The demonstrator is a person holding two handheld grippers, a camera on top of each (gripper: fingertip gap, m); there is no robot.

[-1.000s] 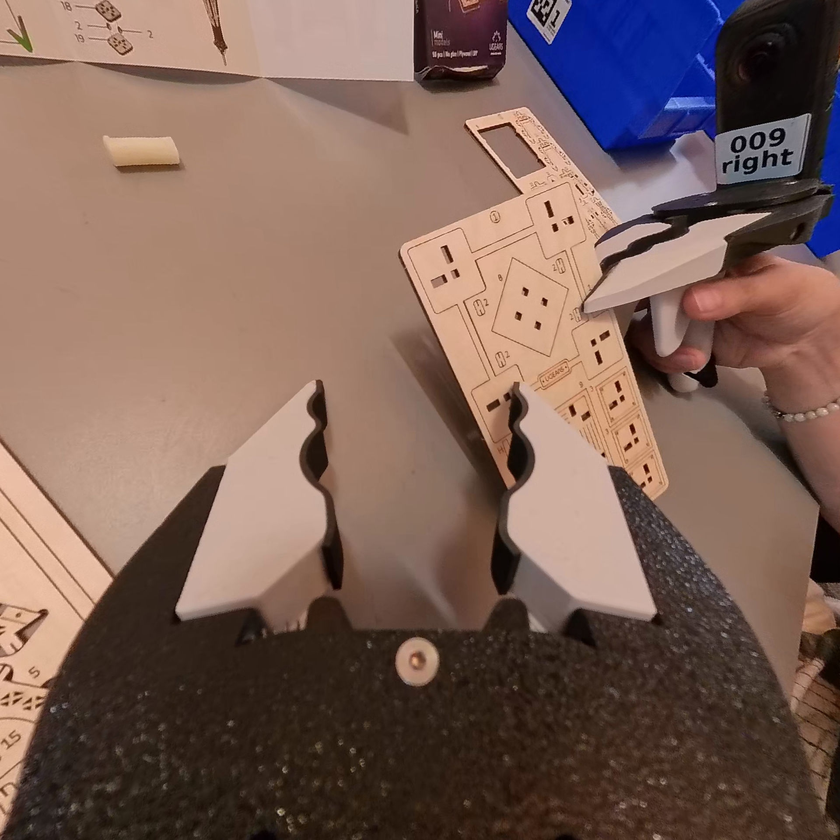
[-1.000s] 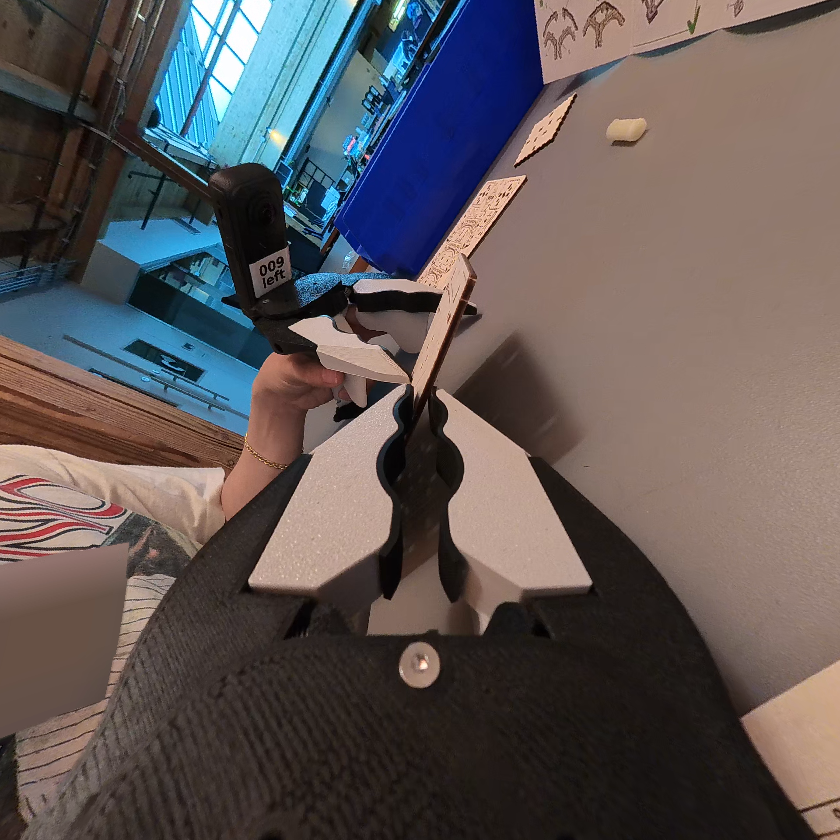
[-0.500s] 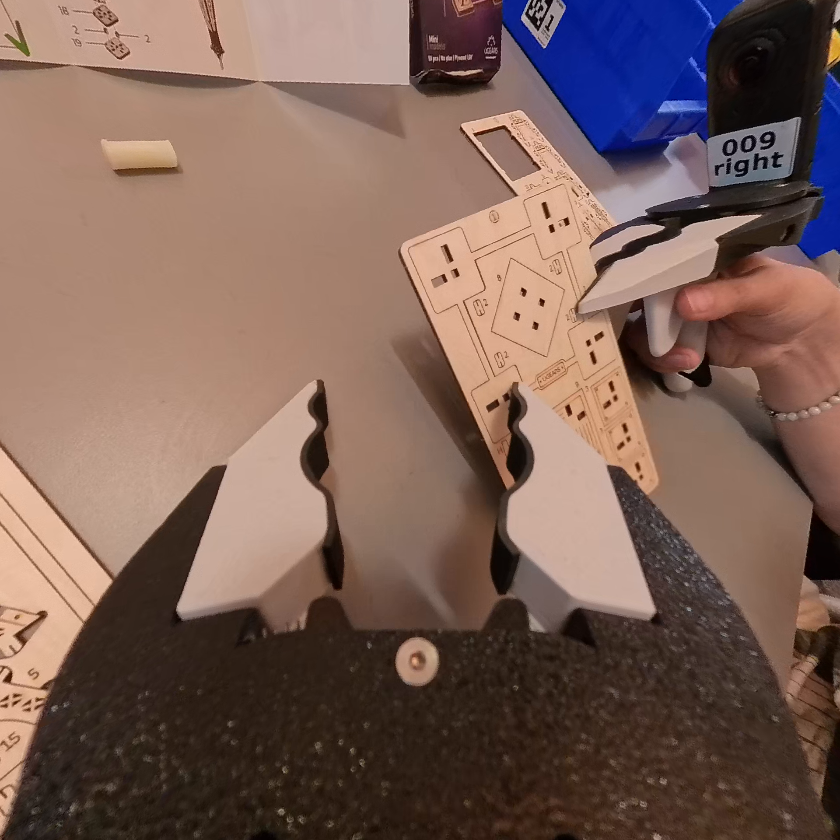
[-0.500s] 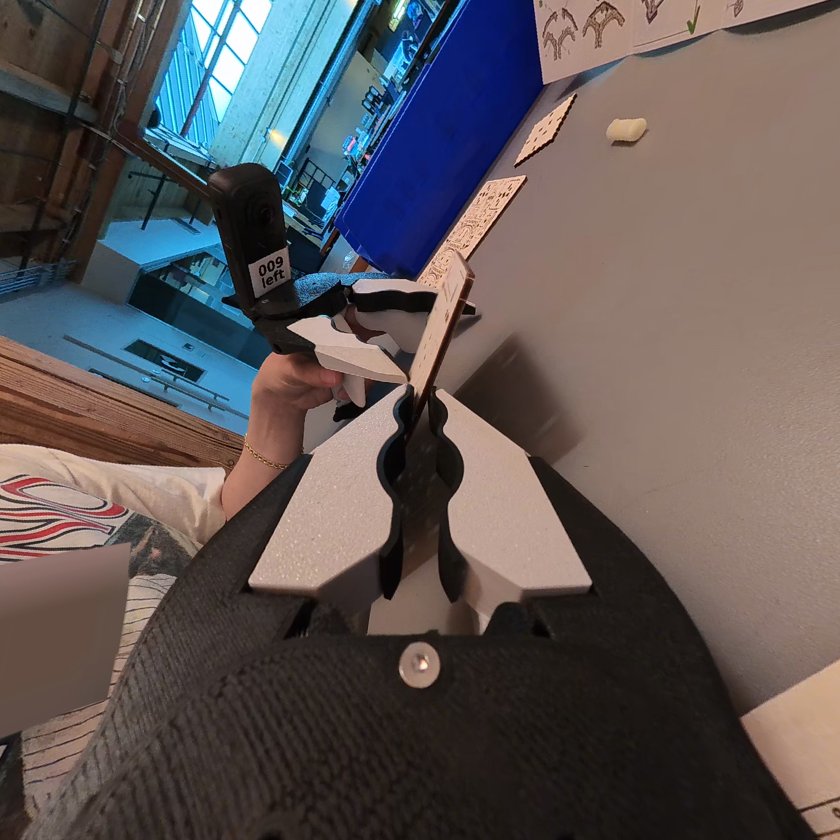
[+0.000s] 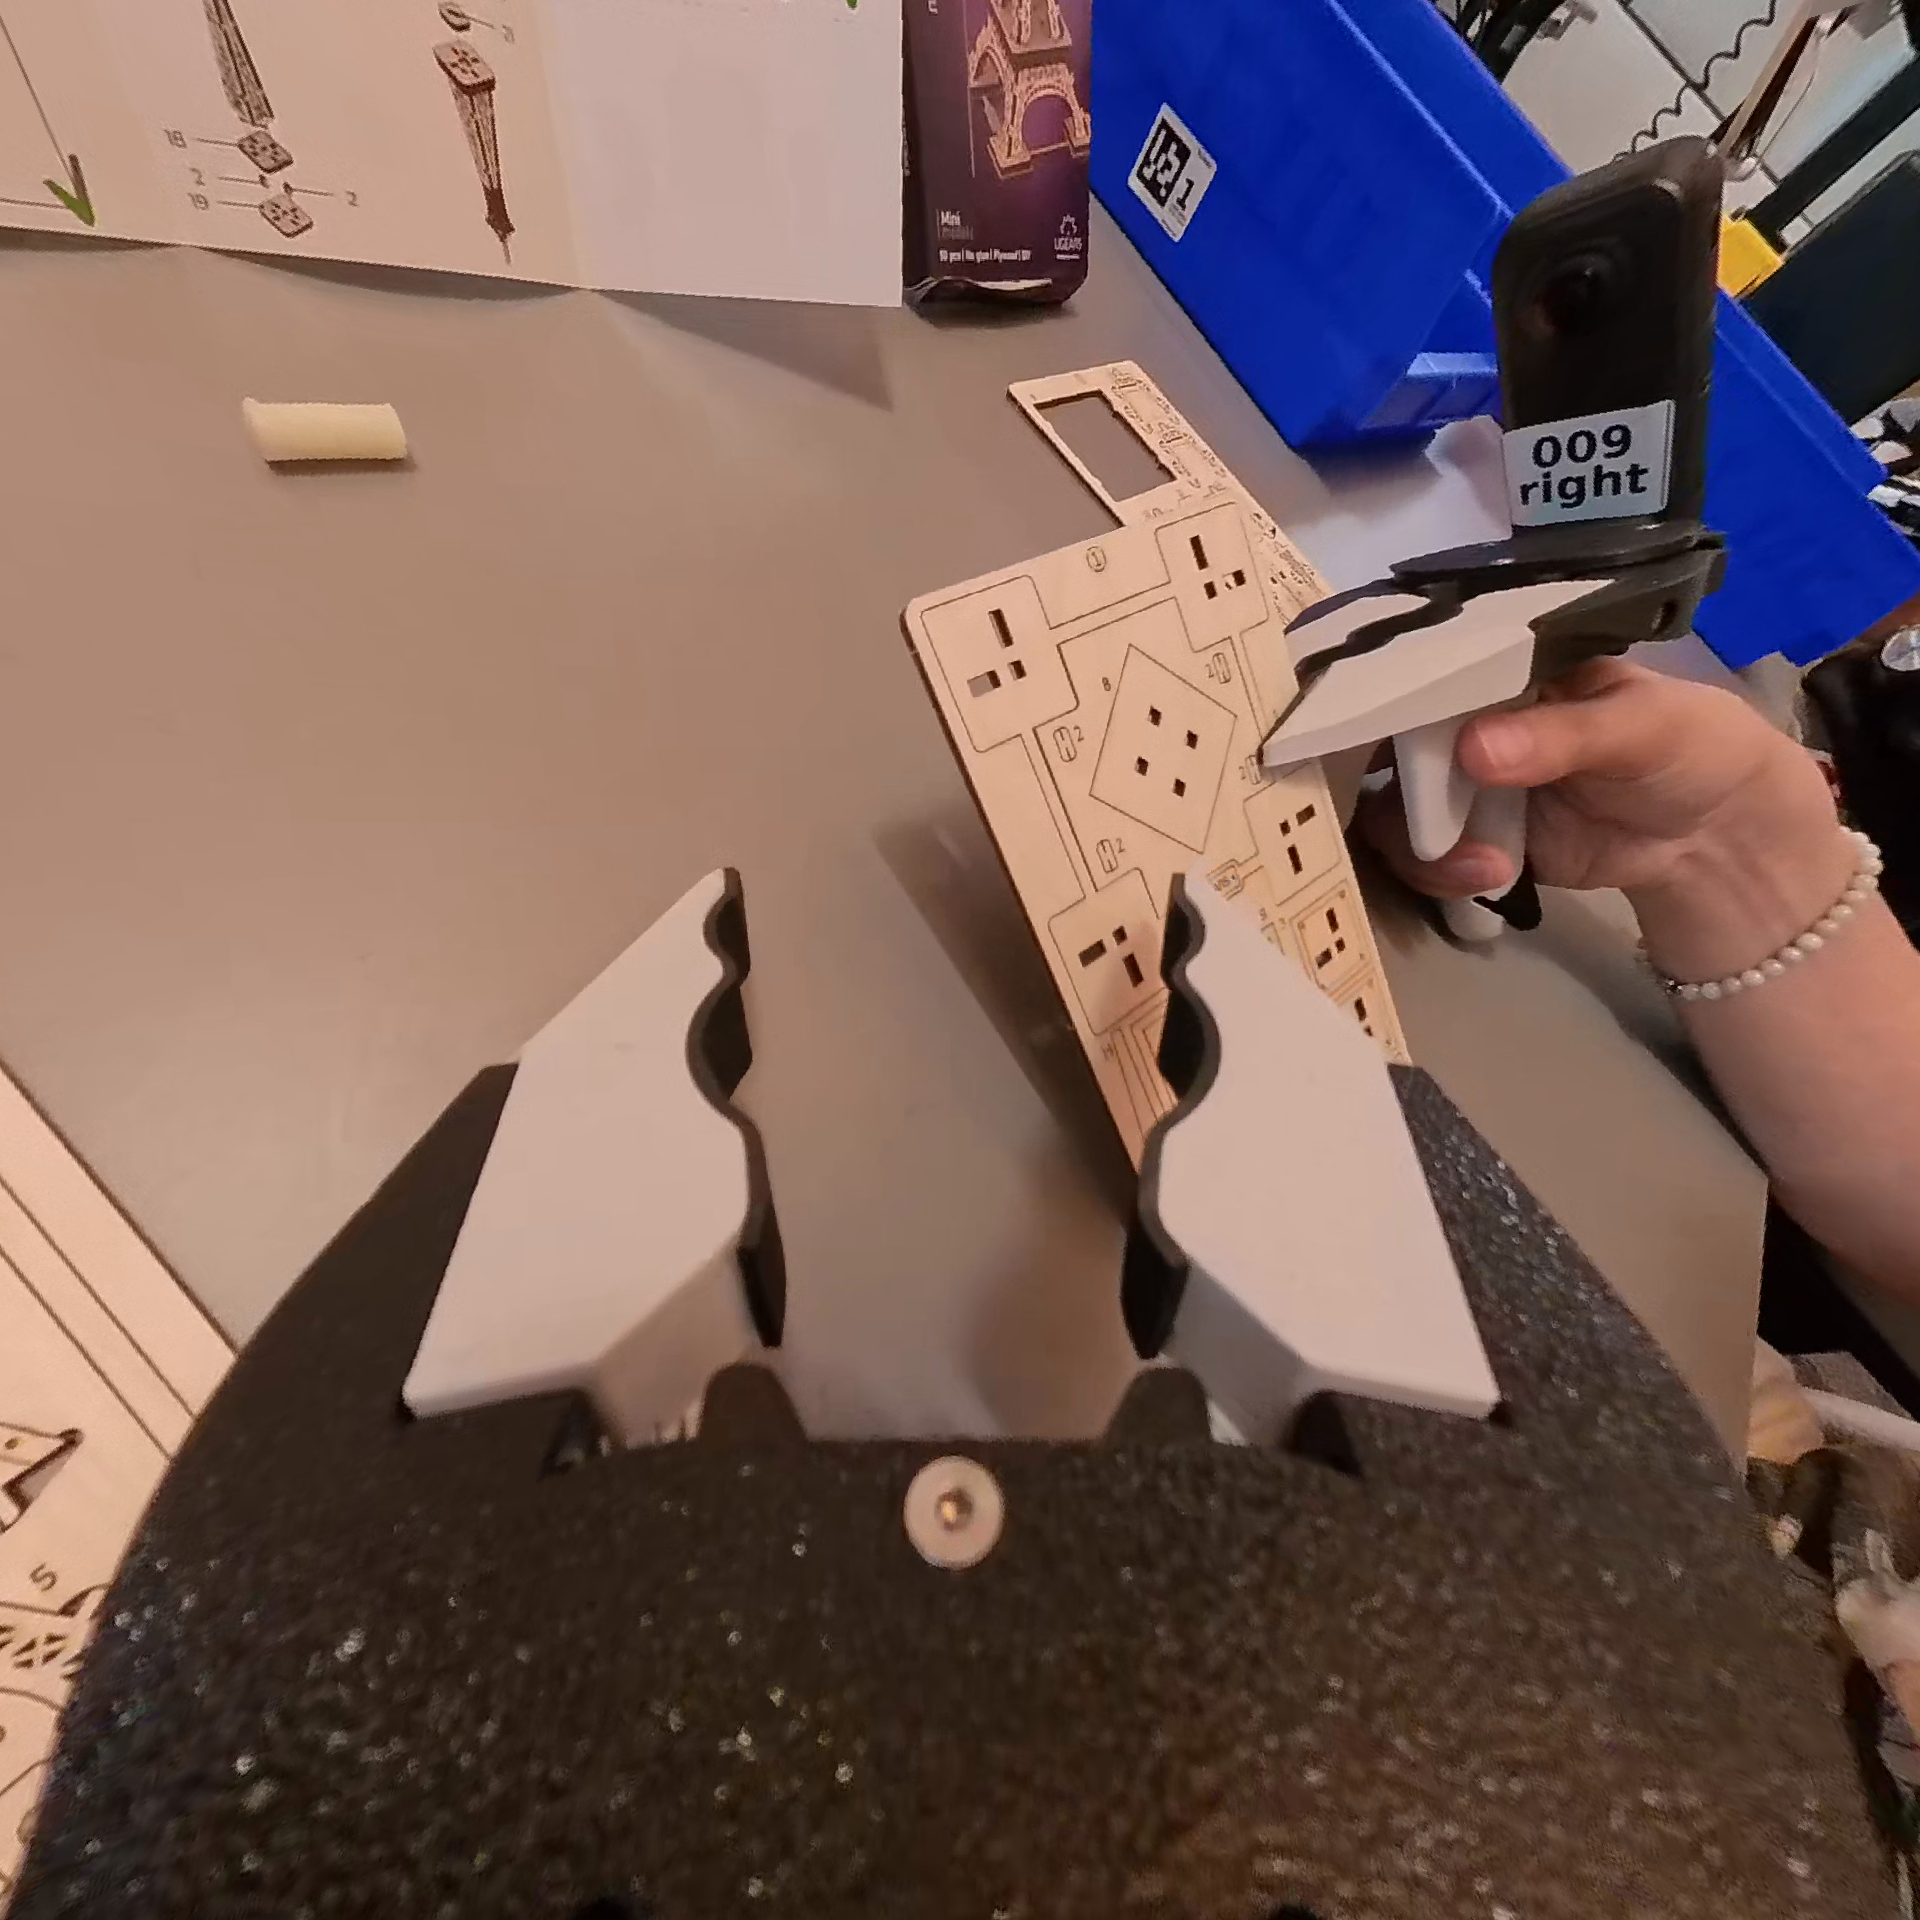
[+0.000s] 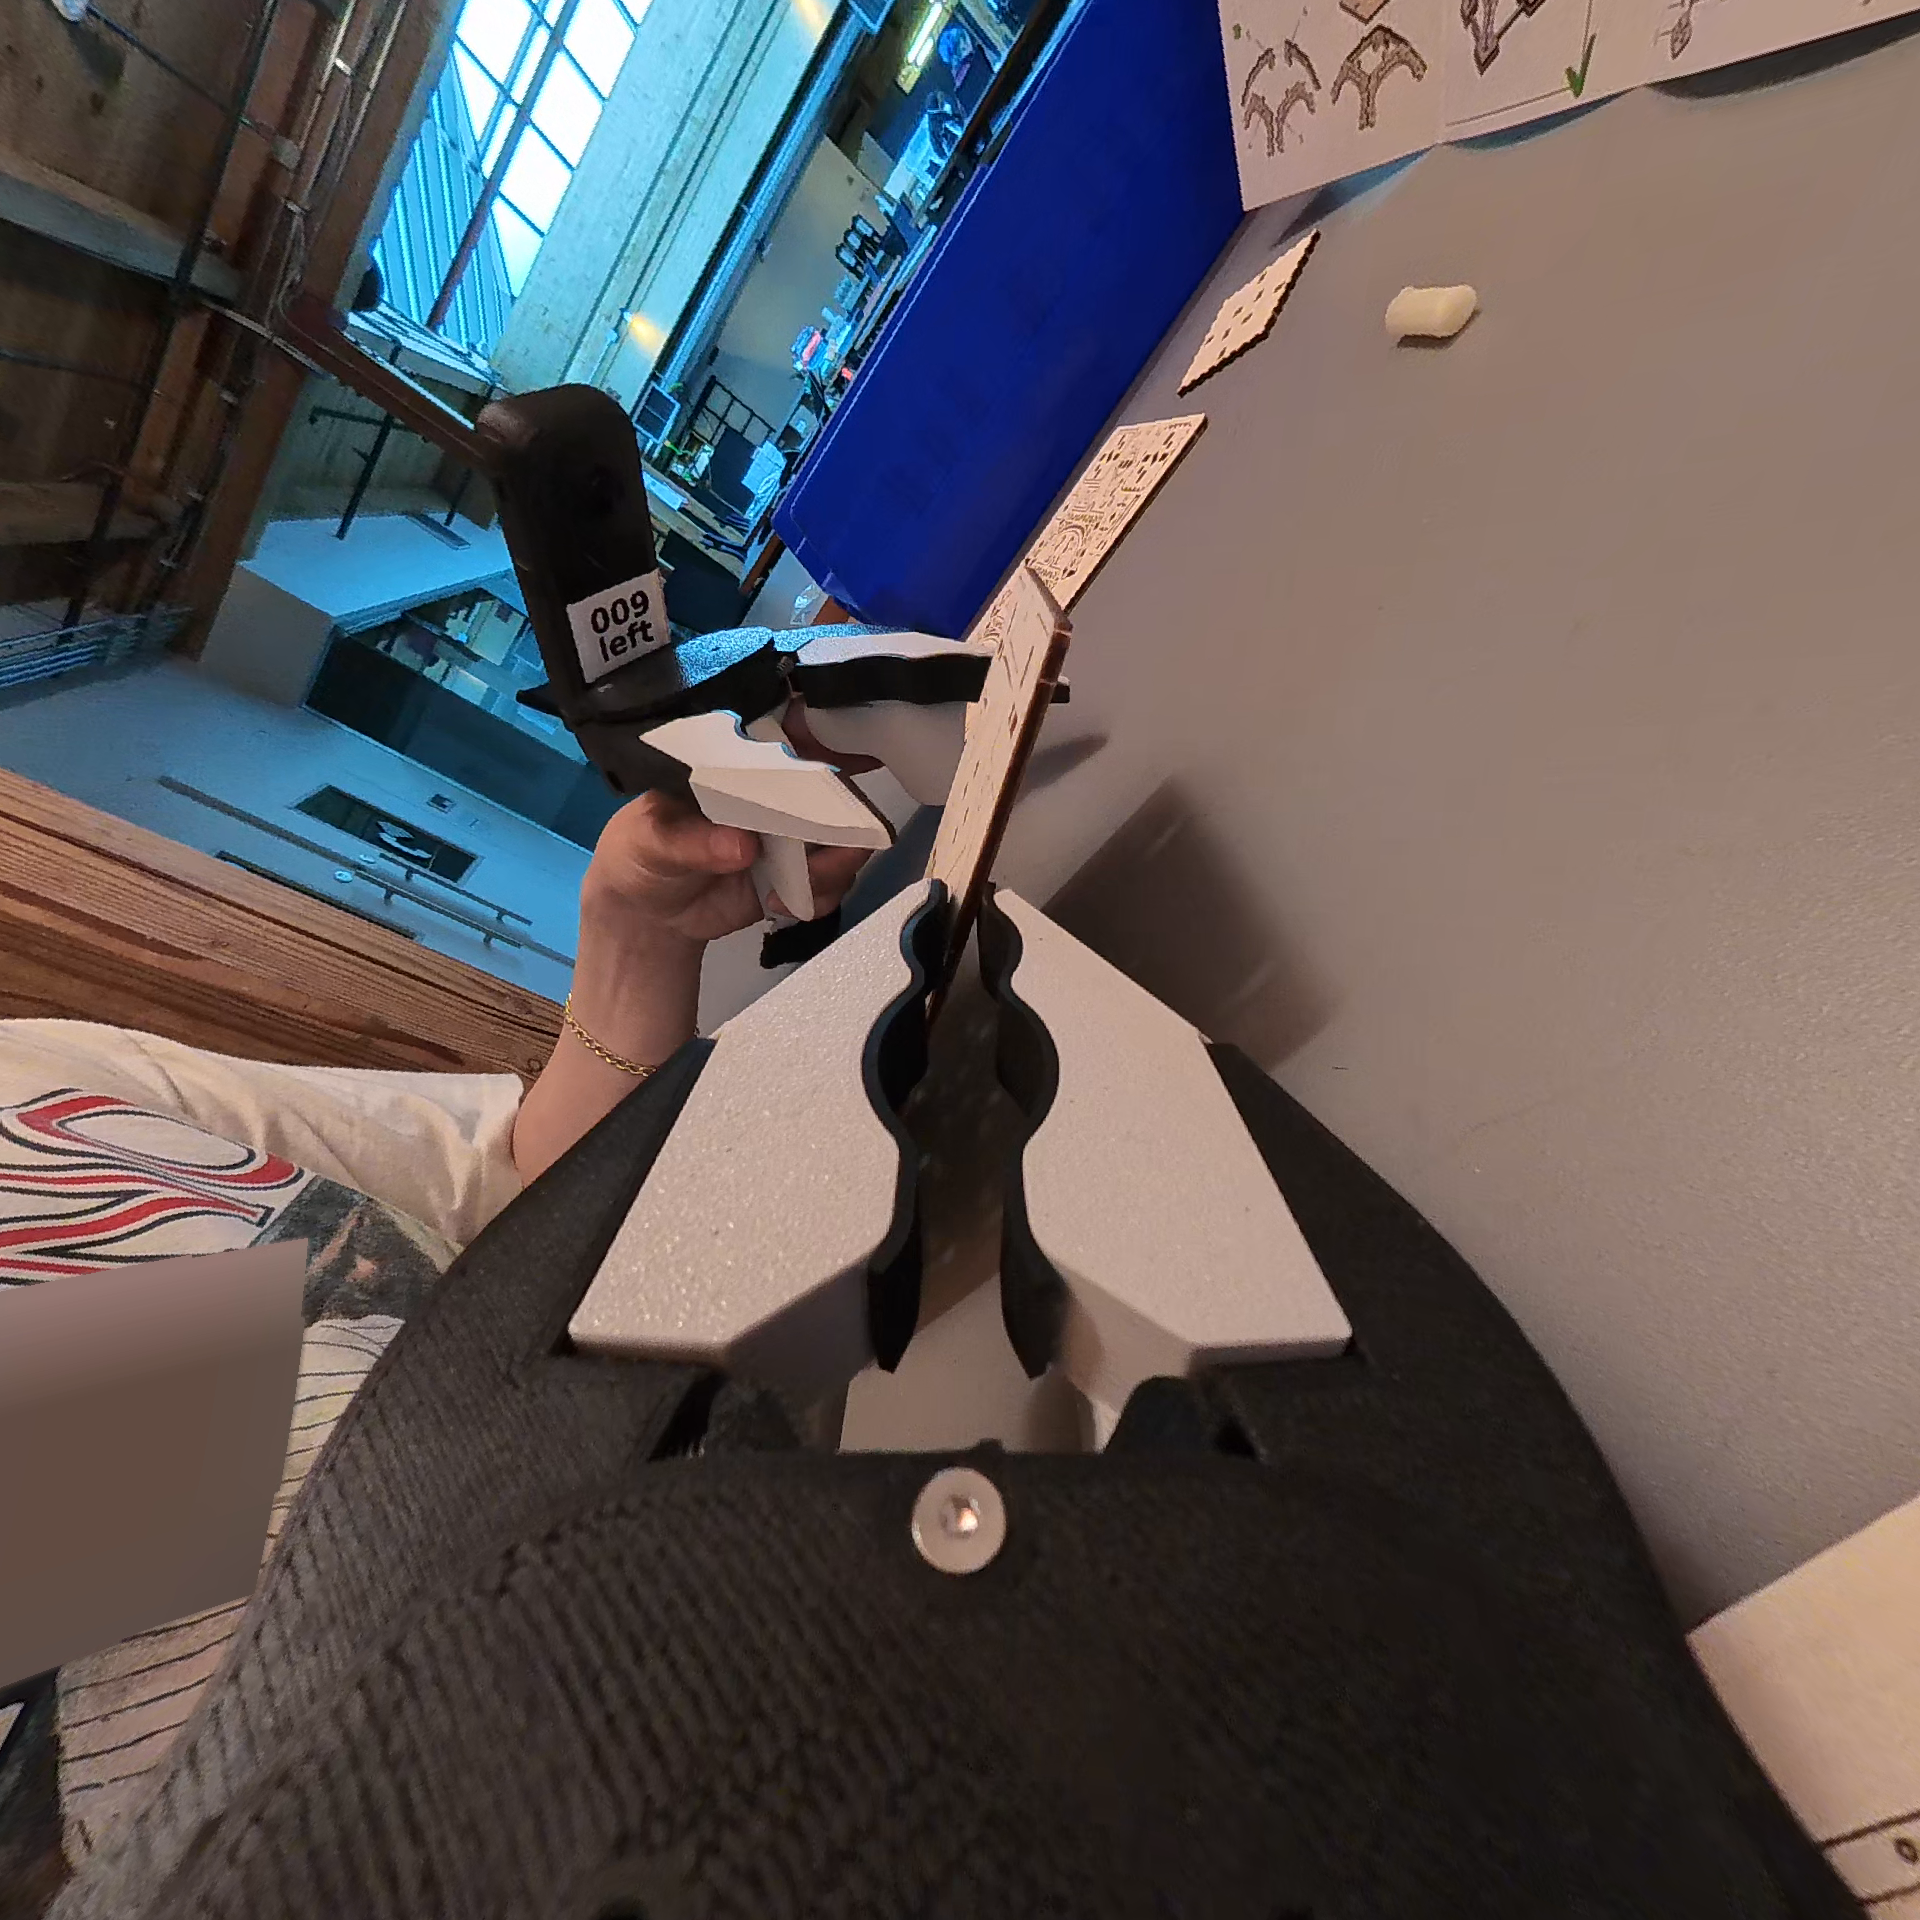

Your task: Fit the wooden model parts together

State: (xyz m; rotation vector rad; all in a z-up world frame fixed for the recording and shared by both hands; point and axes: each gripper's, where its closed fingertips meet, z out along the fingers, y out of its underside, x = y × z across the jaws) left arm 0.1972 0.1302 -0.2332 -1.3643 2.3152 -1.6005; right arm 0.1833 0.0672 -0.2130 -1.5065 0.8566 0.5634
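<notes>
A laser-cut wooden parts sheet [image 5: 1143, 790] stands tilted on edge on the grey table [image 5: 520, 675]. My right gripper [image 6: 964, 904] is shut on its right edge; in the left wrist view this gripper [image 5: 1278, 727] pinches the sheet from the right. The sheet shows edge-on in the right wrist view [image 6: 1003, 727]. My left gripper [image 5: 954, 883] is open with nothing in its gap. Its right finger hides the sheet's lower corner. It also shows in the right wrist view [image 6: 935, 764], close against the sheet.
A second wooden sheet [image 5: 1122, 447] lies flat behind the held one. A small wooden piece [image 6: 1247, 312] and a white cylinder [image 5: 322, 431] lie farther off. Instruction sheets [image 5: 416, 135], a purple box [image 5: 997, 156] and a blue bin [image 5: 1351, 208] line the back.
The left wrist view has tilted up a little, so the table contents sit lower in the frame. The right gripper keeps its hold on the sheet. The left jaws stay open.
</notes>
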